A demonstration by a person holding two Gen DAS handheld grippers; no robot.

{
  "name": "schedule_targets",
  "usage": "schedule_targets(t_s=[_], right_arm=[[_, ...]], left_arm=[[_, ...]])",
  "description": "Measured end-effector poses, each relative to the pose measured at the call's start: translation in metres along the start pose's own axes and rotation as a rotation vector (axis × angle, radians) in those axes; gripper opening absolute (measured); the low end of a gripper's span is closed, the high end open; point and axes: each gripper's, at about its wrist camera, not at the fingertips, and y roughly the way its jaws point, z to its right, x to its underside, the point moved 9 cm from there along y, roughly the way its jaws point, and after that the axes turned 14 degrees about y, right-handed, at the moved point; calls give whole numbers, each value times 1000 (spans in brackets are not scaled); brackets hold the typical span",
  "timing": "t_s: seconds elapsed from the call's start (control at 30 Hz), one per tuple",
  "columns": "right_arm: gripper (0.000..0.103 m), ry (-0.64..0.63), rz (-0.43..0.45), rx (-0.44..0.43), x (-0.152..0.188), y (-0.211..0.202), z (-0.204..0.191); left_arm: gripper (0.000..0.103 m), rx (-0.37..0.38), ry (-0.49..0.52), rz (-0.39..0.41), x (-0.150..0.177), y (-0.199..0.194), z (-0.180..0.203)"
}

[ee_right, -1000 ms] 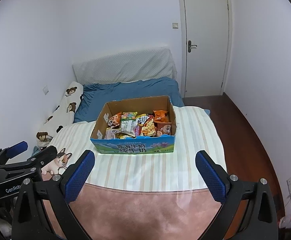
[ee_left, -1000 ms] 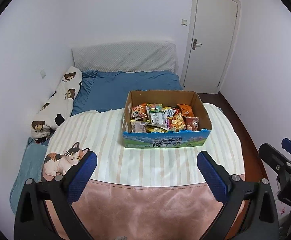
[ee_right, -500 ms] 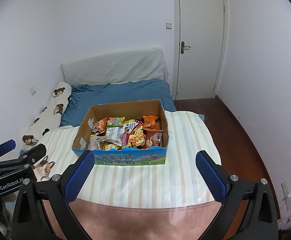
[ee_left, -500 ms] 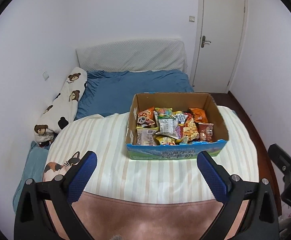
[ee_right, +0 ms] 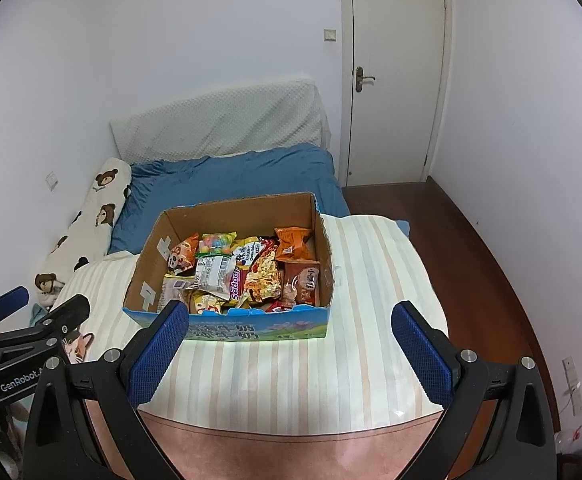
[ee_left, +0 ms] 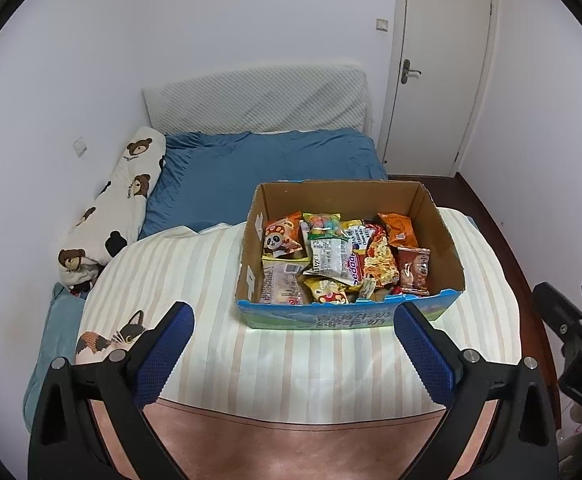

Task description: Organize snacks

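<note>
An open cardboard box (ee_left: 435,212) with a blue printed front stands on the striped blanket (ee_left: 195,280); it also shows in the right wrist view (ee_right: 323,248). It holds several snack packets (ee_left: 343,260), among them an orange bag (ee_right: 293,244) and a red noodle pack (ee_right: 265,276). My left gripper (ee_left: 291,356) is open and empty, just short of the box front. My right gripper (ee_right: 289,354) is open and empty, also just short of the box. Each gripper shows at the edge of the other's view.
The bed has a blue sheet (ee_left: 259,168), a bear-print bolster (ee_left: 119,208) along the left wall and a white padded headboard (ee_left: 255,100). A shut white door (ee_right: 395,76) and dark wood floor (ee_right: 463,240) lie to the right.
Both grippers have moved forward toward the box, which now looks larger and lower in both views. Both stay open and empty.
</note>
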Motion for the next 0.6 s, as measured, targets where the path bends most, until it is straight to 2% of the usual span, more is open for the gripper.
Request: schedule_targets(t_s=[0.6], right_arm=[[103, 13, -9, 20, 4, 0, 5]], left_arm=[[103, 8, 21, -4, -7, 3, 5]])
